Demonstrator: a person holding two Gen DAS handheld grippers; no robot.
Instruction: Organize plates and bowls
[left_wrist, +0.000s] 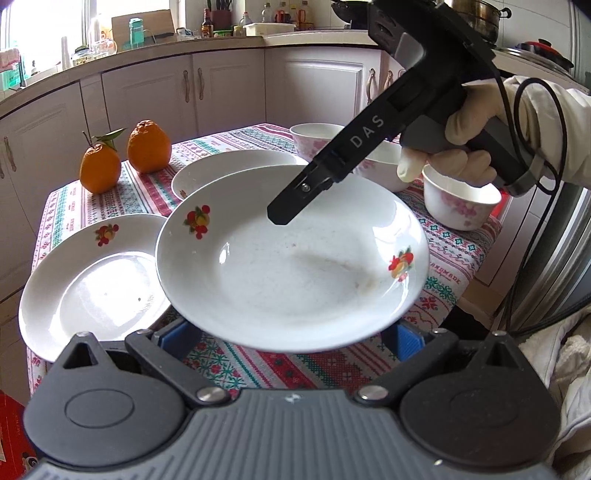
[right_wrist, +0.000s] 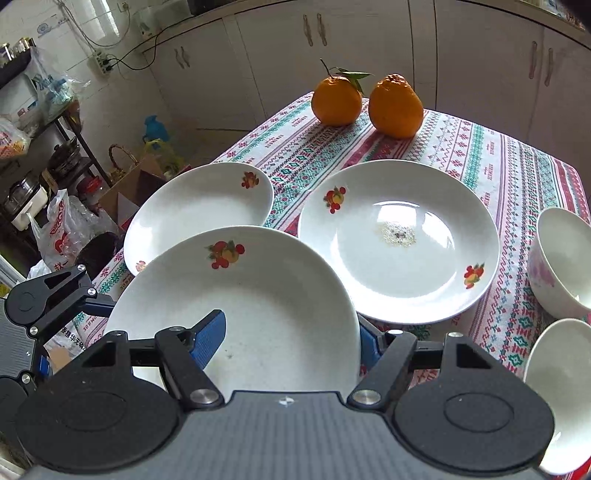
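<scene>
A white plate with fruit prints (left_wrist: 291, 258) is held tilted above the table. My right gripper (left_wrist: 280, 218) reaches in from the upper right; in its own view (right_wrist: 291, 339) one blue pad (right_wrist: 208, 341) lies over the plate's rim (right_wrist: 236, 295) and the other is below it, so it is shut on the plate. My left gripper (left_wrist: 291, 336) sits under the plate's near edge with its blue pads (left_wrist: 408, 341) wide apart, open. Two more fruit-print plates (right_wrist: 399, 240) (right_wrist: 195, 206) lie on the tablecloth. Three pink-flowered bowls (left_wrist: 458, 201) stand at the right.
Two oranges (right_wrist: 365, 99) stand at the table's far corner. The patterned tablecloth (right_wrist: 517, 166) covers a small table with white cabinets behind. Bags, boxes and pots clutter the floor and shelves left of the table in the right wrist view.
</scene>
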